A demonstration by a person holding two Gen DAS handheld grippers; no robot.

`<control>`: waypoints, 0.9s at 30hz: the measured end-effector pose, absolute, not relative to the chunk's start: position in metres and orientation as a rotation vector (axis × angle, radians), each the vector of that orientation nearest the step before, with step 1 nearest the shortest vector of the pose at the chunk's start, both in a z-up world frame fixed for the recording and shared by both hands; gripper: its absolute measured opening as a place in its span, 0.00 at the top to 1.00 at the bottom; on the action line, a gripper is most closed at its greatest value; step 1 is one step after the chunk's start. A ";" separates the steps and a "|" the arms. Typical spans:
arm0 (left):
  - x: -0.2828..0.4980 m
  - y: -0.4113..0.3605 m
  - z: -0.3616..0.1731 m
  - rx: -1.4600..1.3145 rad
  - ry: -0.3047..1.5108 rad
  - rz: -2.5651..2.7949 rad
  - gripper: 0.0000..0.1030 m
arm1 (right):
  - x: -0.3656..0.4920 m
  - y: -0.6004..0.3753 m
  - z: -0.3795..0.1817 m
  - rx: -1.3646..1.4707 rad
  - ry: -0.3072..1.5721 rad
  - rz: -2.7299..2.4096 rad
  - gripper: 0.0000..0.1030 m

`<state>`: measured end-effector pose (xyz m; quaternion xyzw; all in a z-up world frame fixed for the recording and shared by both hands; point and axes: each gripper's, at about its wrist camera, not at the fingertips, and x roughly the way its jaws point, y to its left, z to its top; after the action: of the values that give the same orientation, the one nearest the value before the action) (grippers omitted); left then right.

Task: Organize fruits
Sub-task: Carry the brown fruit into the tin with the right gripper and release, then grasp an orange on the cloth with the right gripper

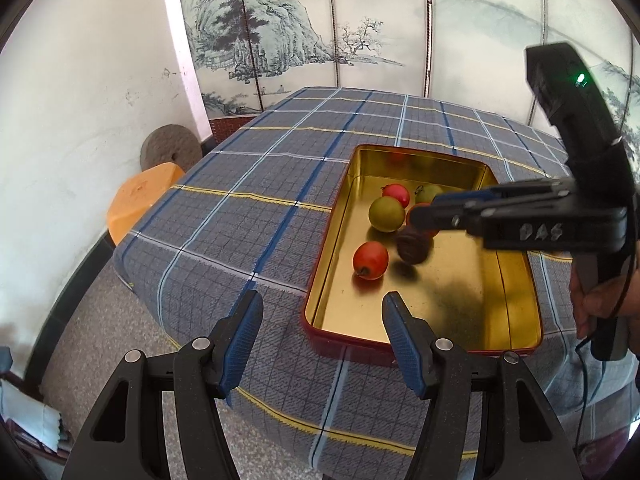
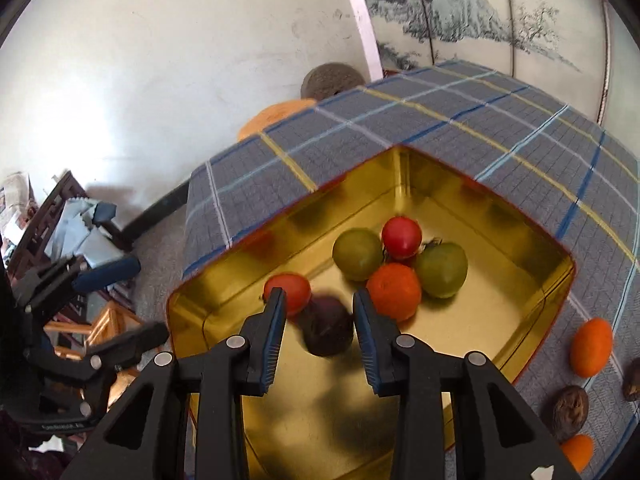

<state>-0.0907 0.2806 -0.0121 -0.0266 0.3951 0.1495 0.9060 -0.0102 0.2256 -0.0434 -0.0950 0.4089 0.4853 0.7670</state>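
Dark purple fruit [image 2: 328,330] blurred on floor of gold tin [image 2: 532,312], apparently just dropped beside gathered fruits [image 2: 394,296]. Right tongs [image 2: 320,316] released directly above; left tongs [image 1: 322,340] spread, empty, hovering at tin's near edge over tabletop [image 1: 248,216].

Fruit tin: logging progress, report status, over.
Left gripper open, empty, short of tin. Right gripper open over dark fruit in tin. Three oranges, two dark fruits outside. Nothing blocking.
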 end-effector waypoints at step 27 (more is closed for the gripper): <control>-0.083 0.198 0.006 0.100 0.795 0.109 0.32 | 0.008 0.043 -0.070 -0.211 0.831 0.674 0.33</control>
<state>-0.0833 0.1985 0.0059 0.0487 0.3869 0.0531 0.9193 0.0085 0.0433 -0.0701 -0.1001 0.3952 0.3207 0.8550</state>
